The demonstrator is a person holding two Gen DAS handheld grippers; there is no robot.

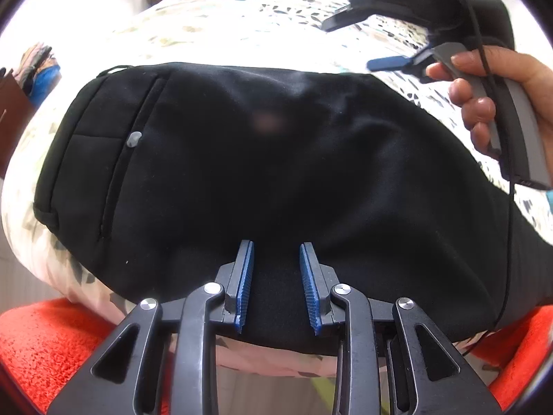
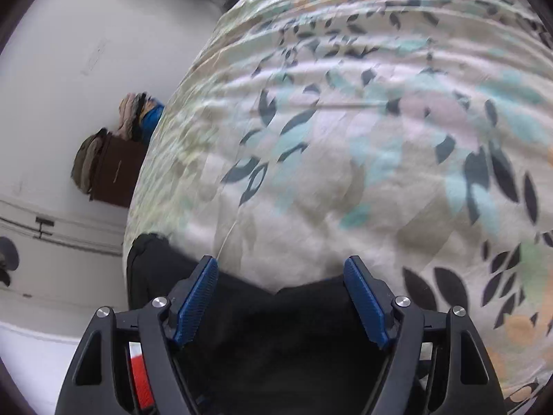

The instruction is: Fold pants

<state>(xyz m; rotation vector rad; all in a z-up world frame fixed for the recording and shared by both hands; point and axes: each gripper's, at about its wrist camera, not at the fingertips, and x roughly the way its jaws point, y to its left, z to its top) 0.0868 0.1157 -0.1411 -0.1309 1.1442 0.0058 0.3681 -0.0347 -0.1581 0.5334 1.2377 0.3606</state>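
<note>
Black pants (image 1: 262, 159) lie spread on a leaf-patterned bedsheet (image 1: 214, 27), with the waistband, a pocket and a pale button (image 1: 133, 139) at the left. My left gripper (image 1: 276, 252) hangs over the pants' near edge. Its blue pads (image 1: 246, 276) stand a little apart and only flat black cloth shows between them. A hand (image 1: 484, 103) holds my right gripper (image 1: 359, 46) above the pants' far right edge. In the right wrist view that gripper (image 2: 280, 266) is wide open over the edge of the black pants (image 2: 276, 328), gripping nothing, with bedsheet (image 2: 345, 138) beyond.
A red fuzzy surface (image 1: 52, 339) sits below the bed's near edge. A pile of clothes on a brown box (image 2: 114, 169) stands beside the bed against a white wall (image 2: 69, 52). A thin black cable (image 1: 508, 242) trails from the right gripper across the pants.
</note>
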